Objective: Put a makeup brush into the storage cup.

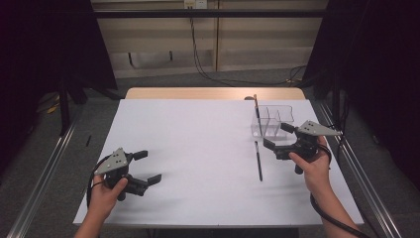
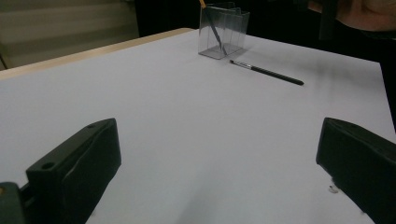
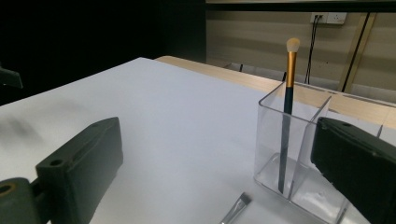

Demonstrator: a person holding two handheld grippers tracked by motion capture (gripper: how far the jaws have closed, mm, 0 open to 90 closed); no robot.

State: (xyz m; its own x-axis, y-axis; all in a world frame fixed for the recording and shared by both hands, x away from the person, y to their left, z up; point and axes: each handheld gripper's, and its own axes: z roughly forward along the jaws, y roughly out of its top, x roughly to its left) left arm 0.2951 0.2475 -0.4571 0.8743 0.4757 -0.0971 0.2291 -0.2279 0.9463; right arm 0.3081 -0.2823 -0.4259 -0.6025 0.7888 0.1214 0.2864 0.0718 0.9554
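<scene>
High view: left tongs (image 1: 149,166) sit near the counter's (image 1: 198,148) front edge, jaws spread wide, empty, well apart from the clear organizer (image 1: 272,122). Right tongs (image 1: 278,135), jaws also spread and empty, hover just beside the organizer. Black brush (image 1: 258,160) lies flat just before the organizer; gold-banded brush (image 1: 256,110) stands inside it.

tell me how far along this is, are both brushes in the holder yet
About halfway, by the look of it. Done: one brush stands upright in the clear holder. In hand: nothing; the right gripper is open beside the holder and the left gripper is open, well away from it. Left: the second brush lies flat on the table in front of the holder.
</scene>
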